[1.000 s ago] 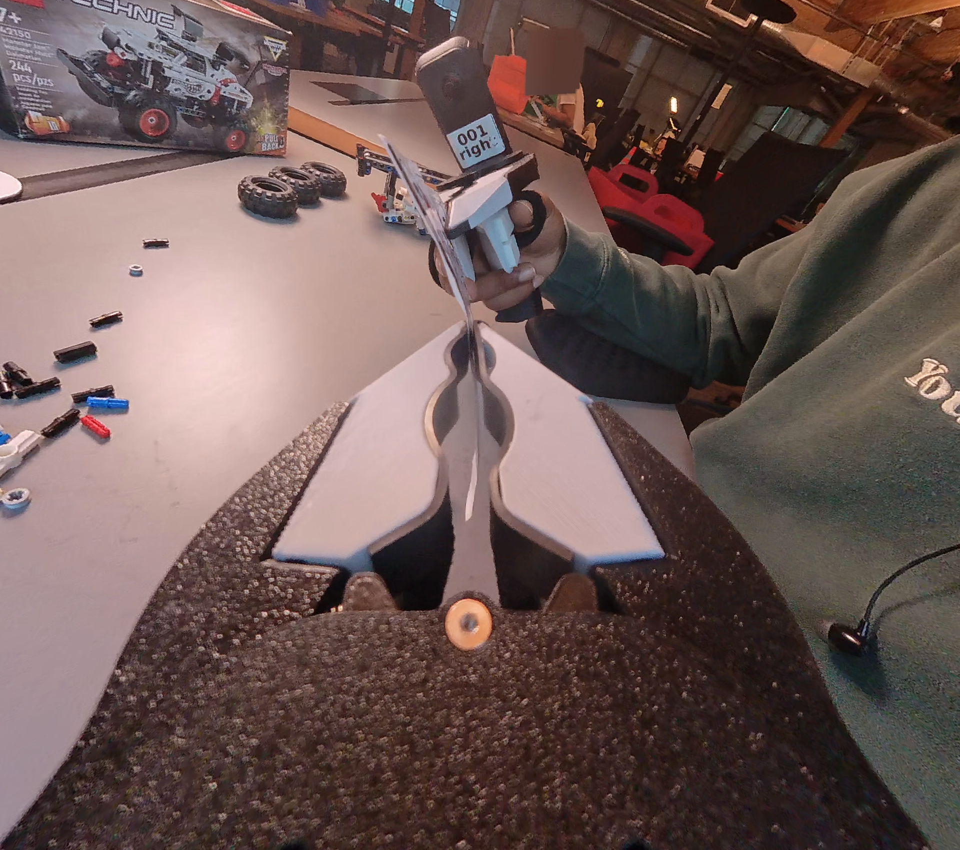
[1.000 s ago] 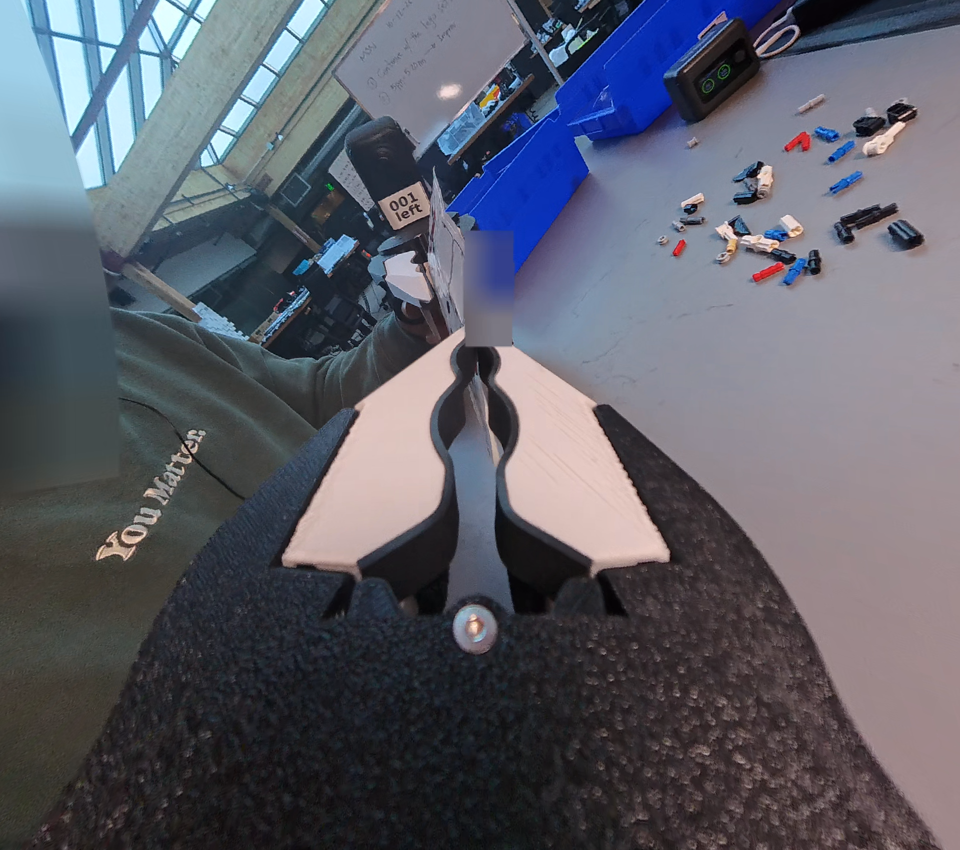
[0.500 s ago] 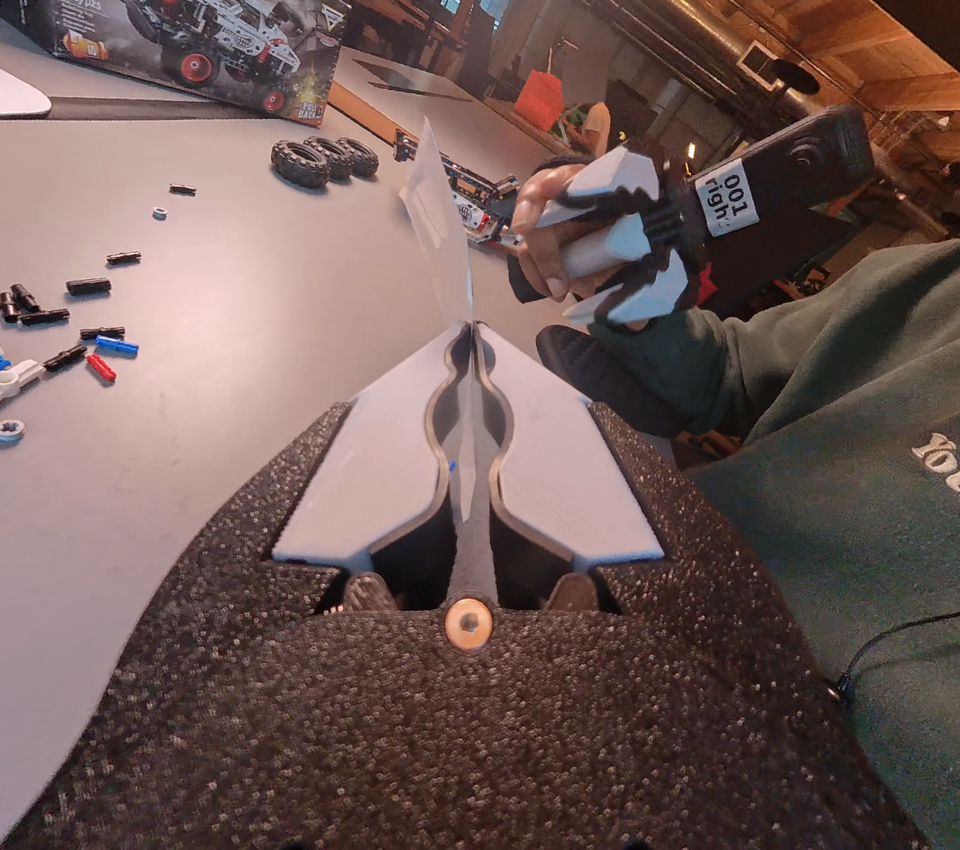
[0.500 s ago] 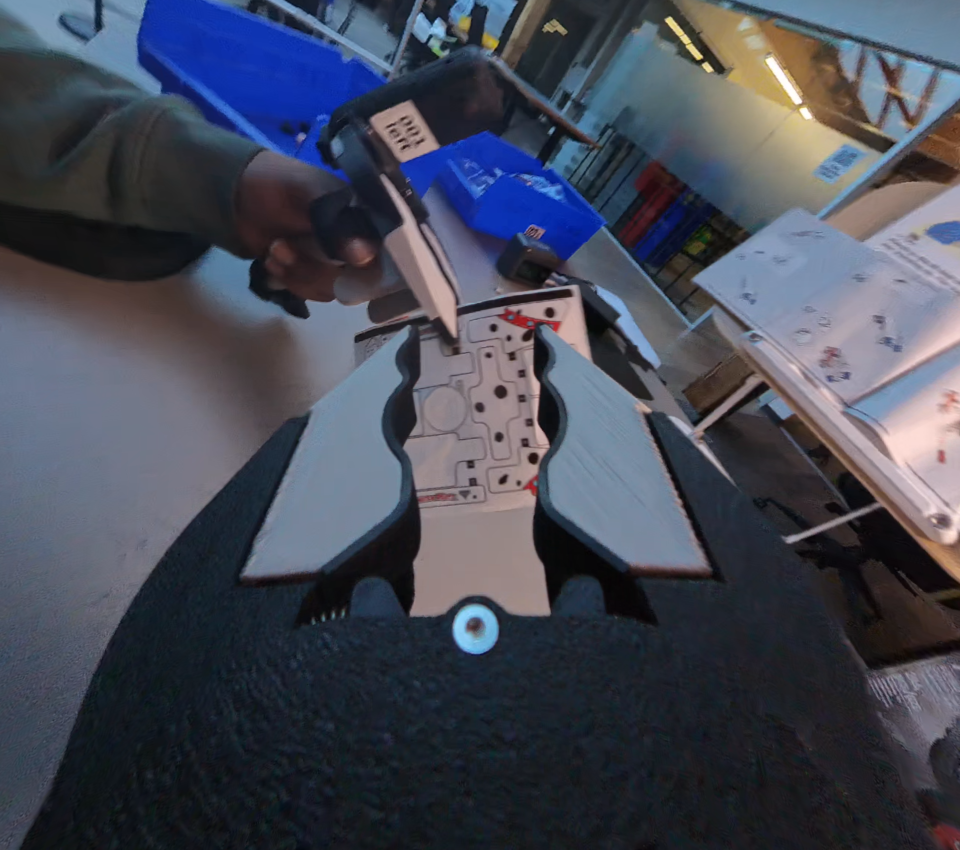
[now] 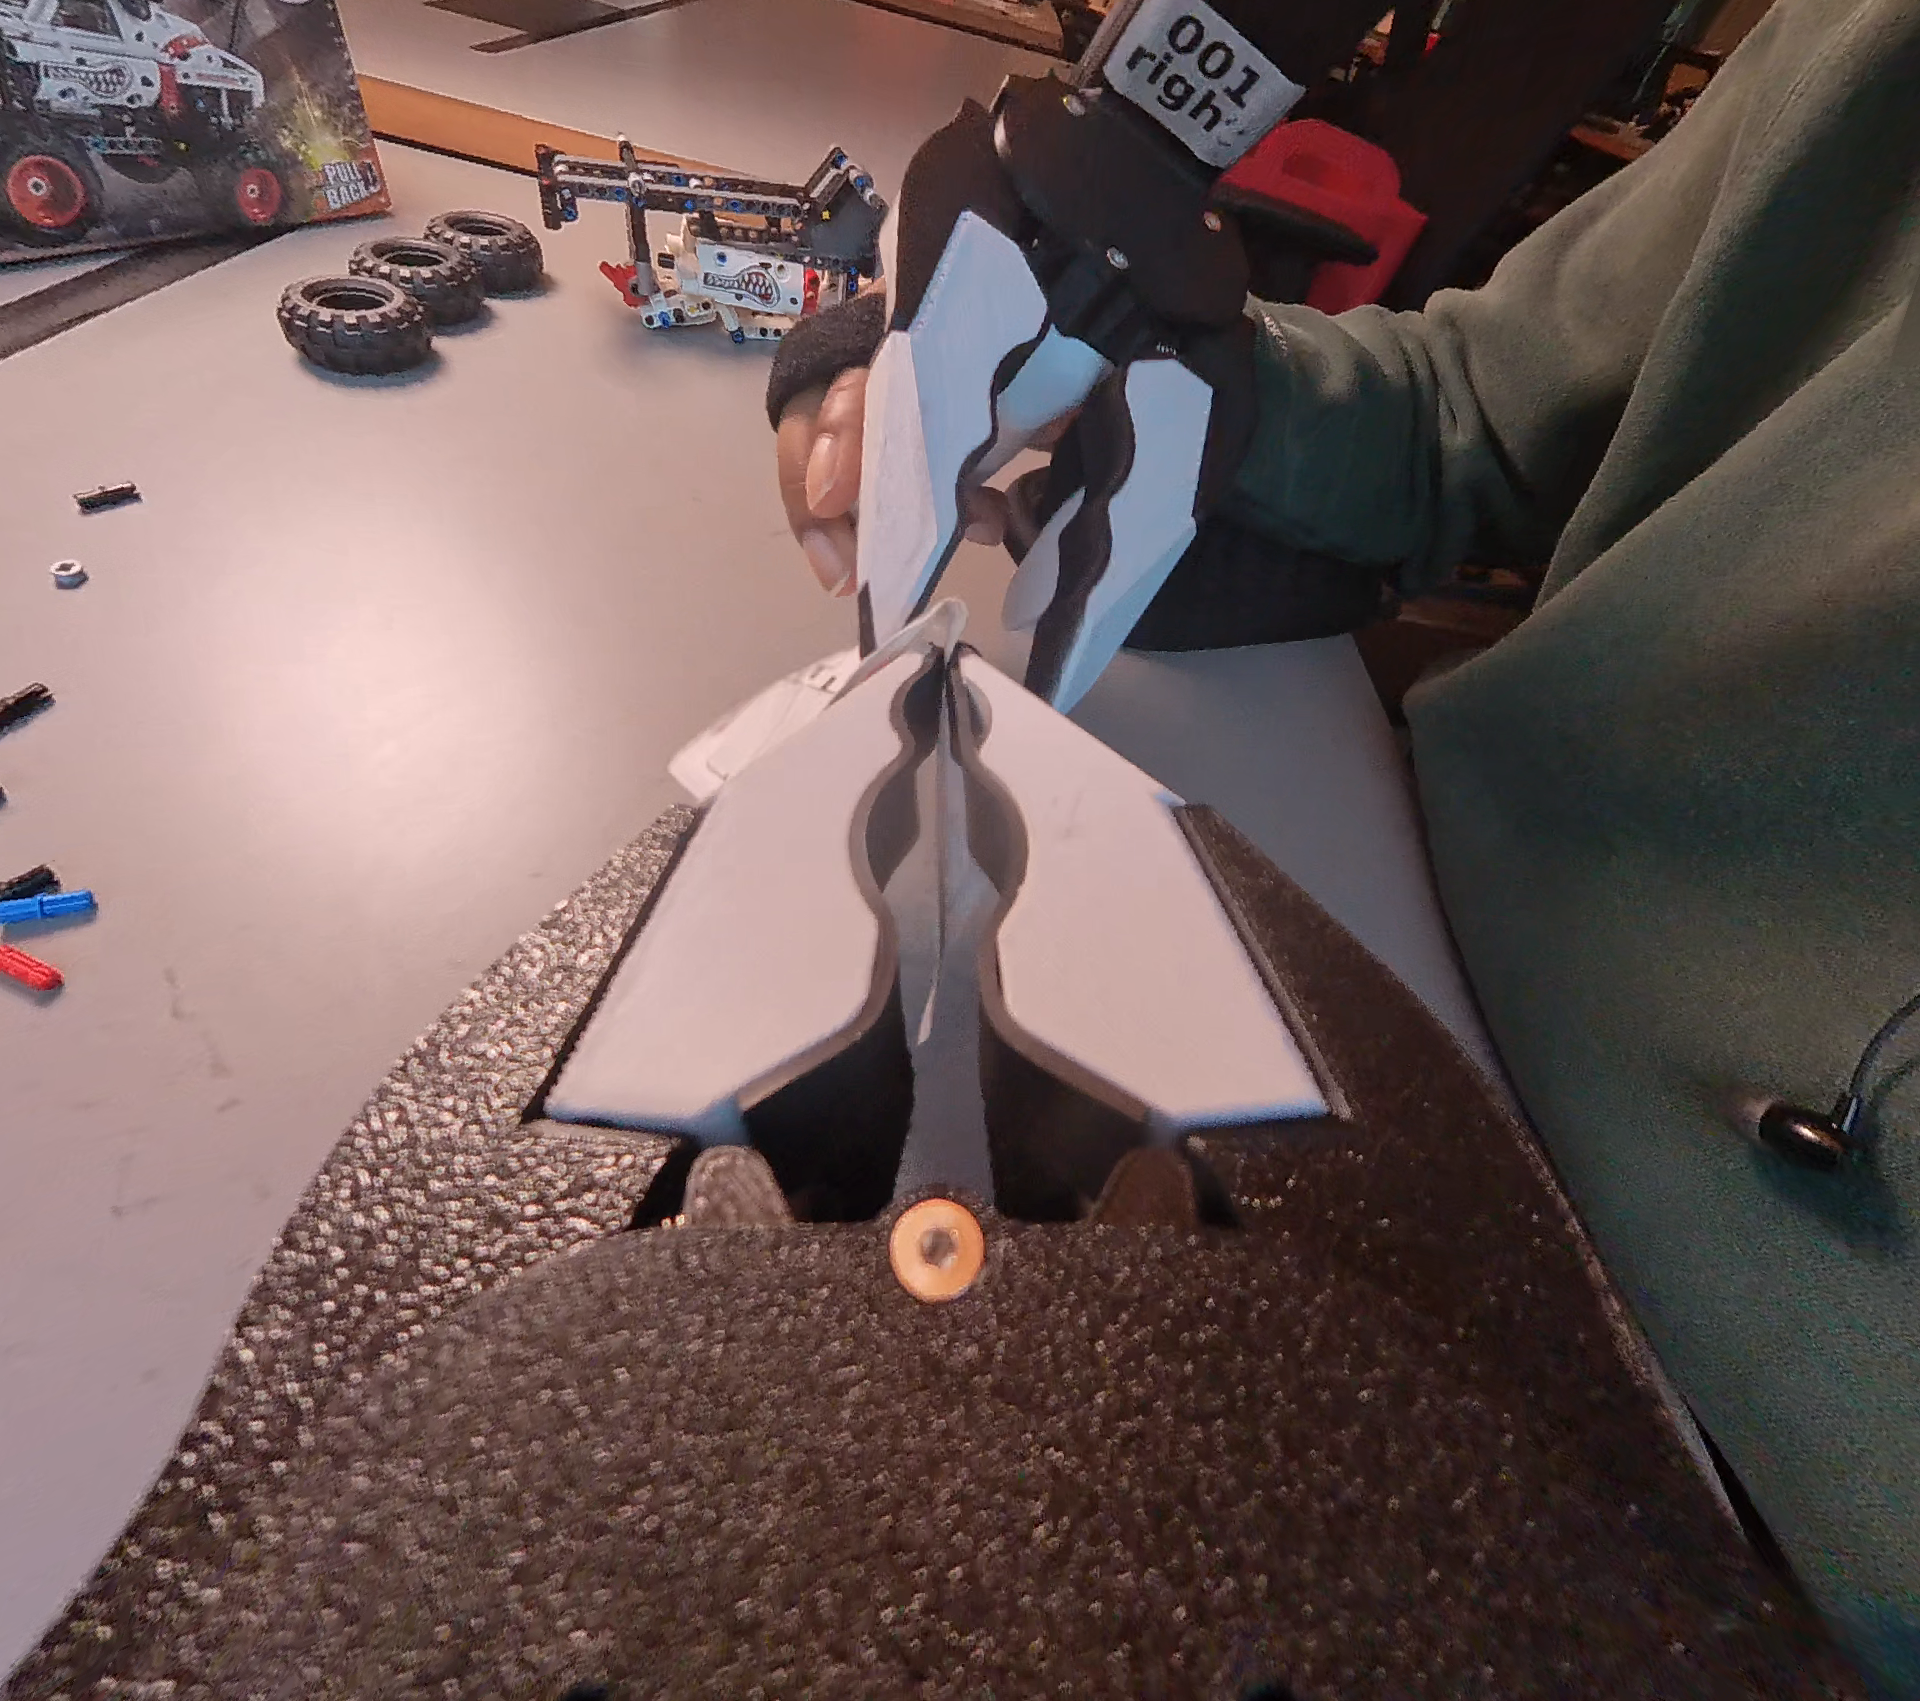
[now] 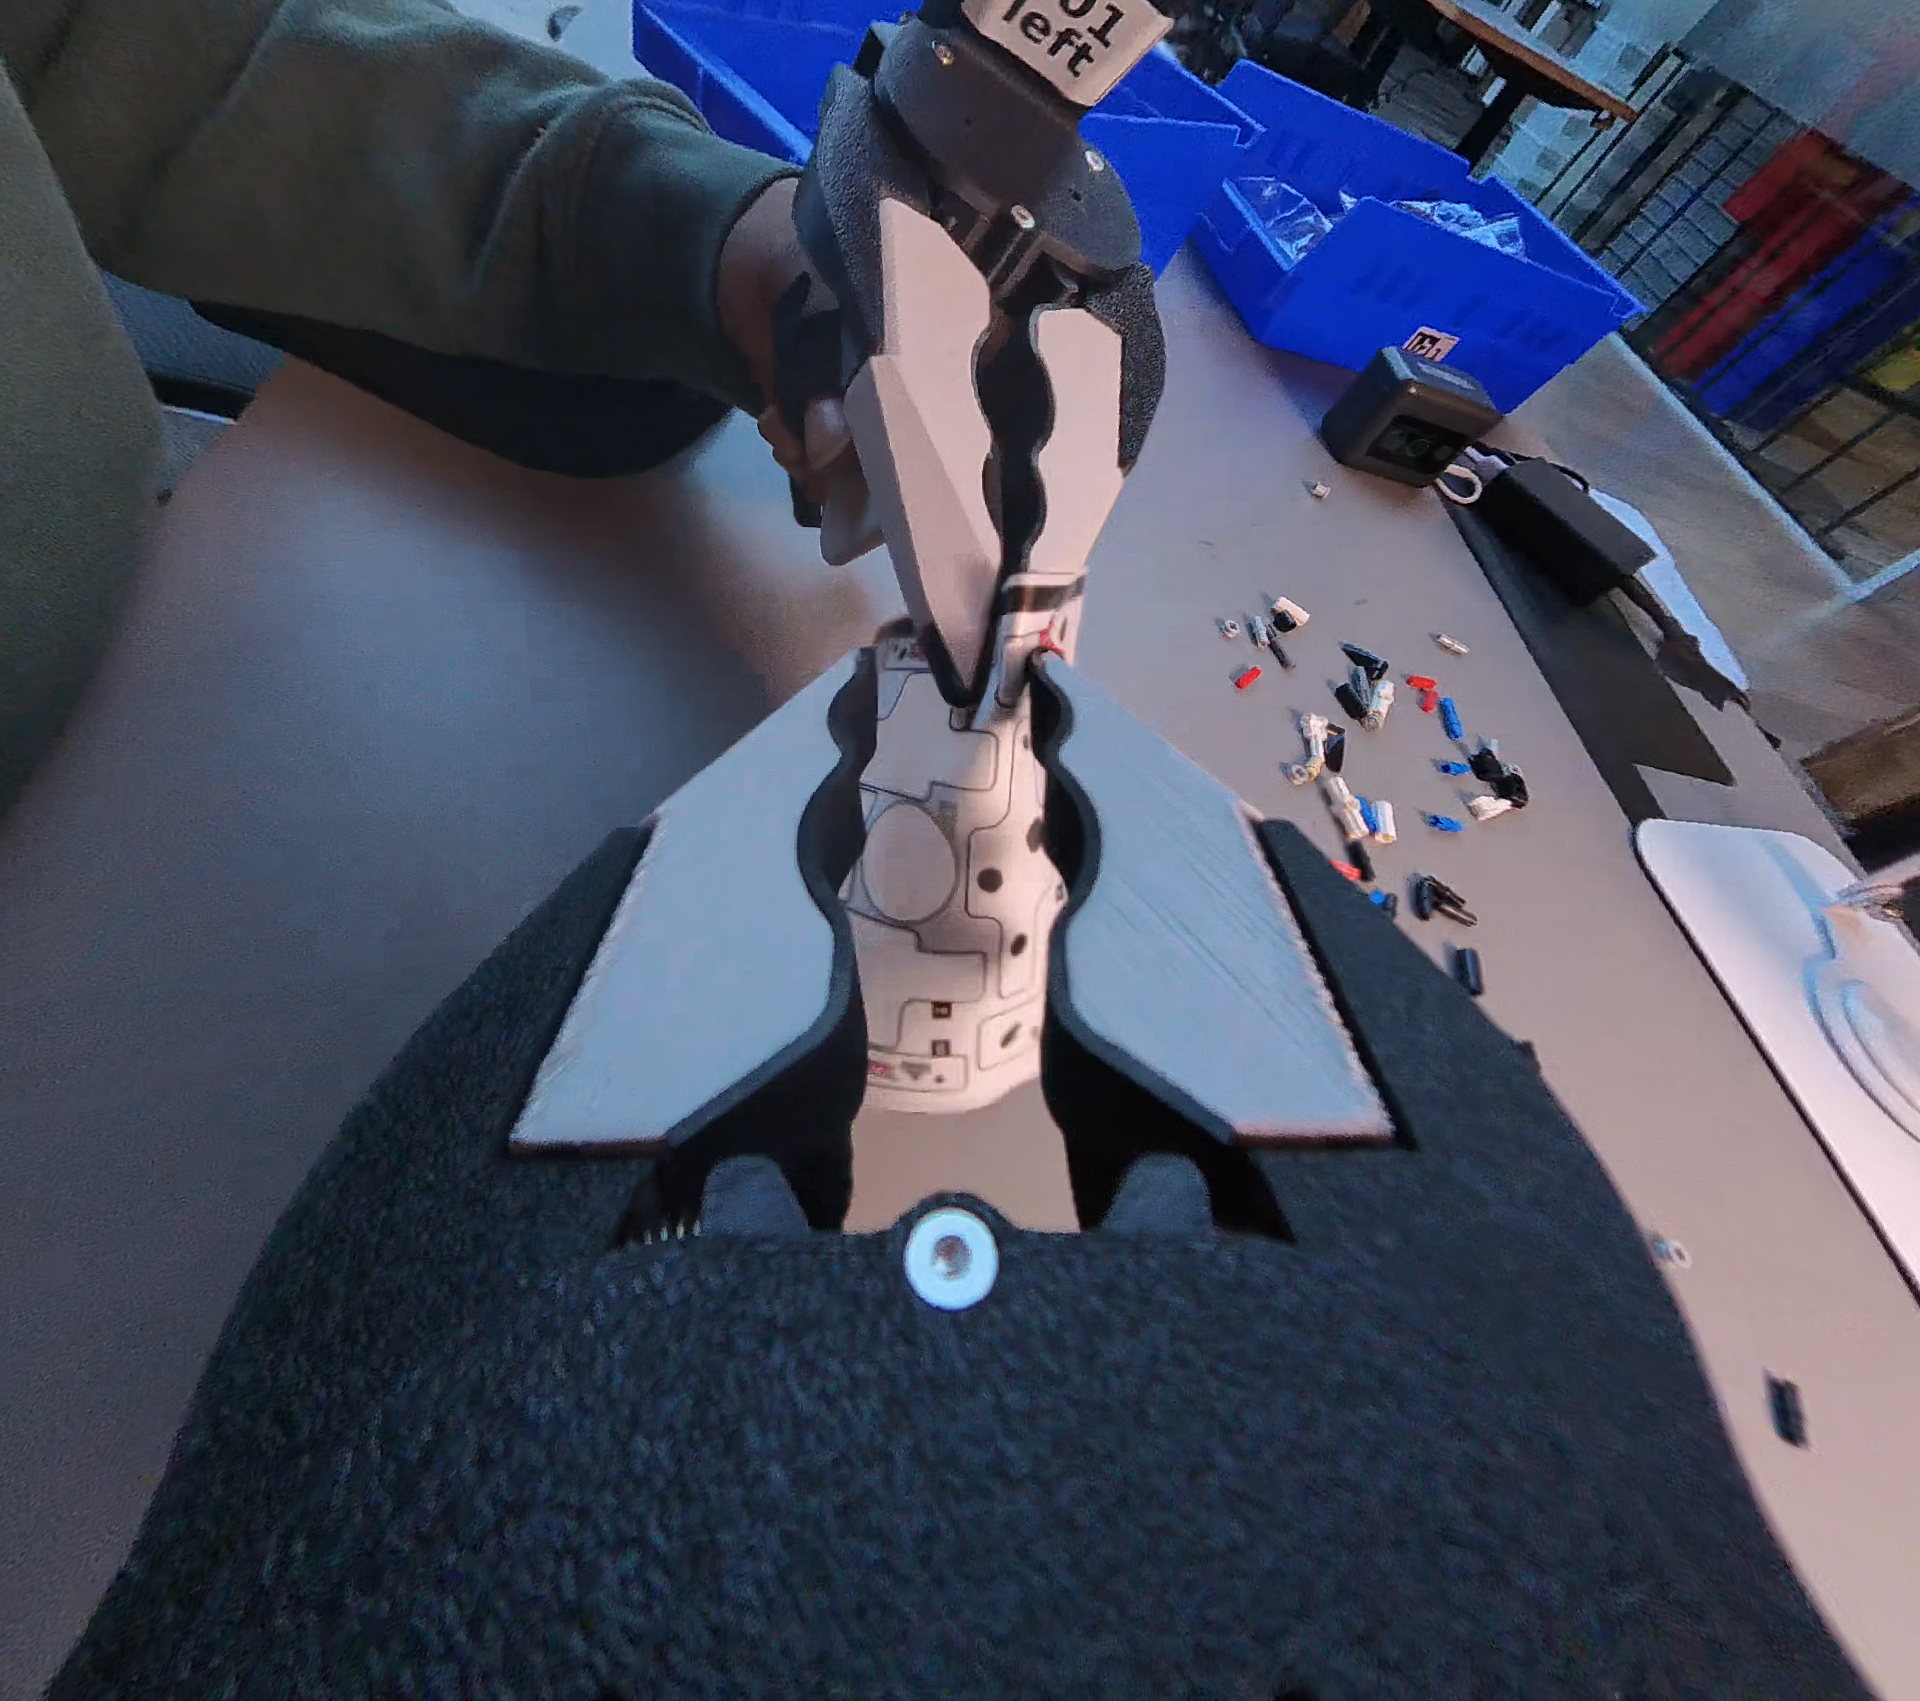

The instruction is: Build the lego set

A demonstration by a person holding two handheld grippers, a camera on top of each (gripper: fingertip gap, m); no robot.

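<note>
A: While the left gripper sits over the table, its jaws are pressed together on the sticker sheet, pinching it edge-on in the left wrist view.

B: Right gripper?

A: Jaws apart. Sheet shows flat between them in the right wrist view; the left gripper's tips come down onto the sheet's far end. One right finger tip meets the curled sheet corner in the left wrist view. Whether it presses on the sheet, cannot tell.

B: Lego stuff, relative to the sheet?

A: Half-built model stands on the table beyond the sheet in the left wrist view, well apart. Three black tires lie in a row left of the model, touching each other. Lego box behind the tires, at the table's far left.

B: Loose parts?

A: Small pins, black, blue, red, white, scattered on the table right of the sheet in the right wrist view. Blue bins beyond them, plus a small black device near the bins.

B: Person?

A: Green sleeve behind the right gripper; hand wrapped on its grip.
</note>
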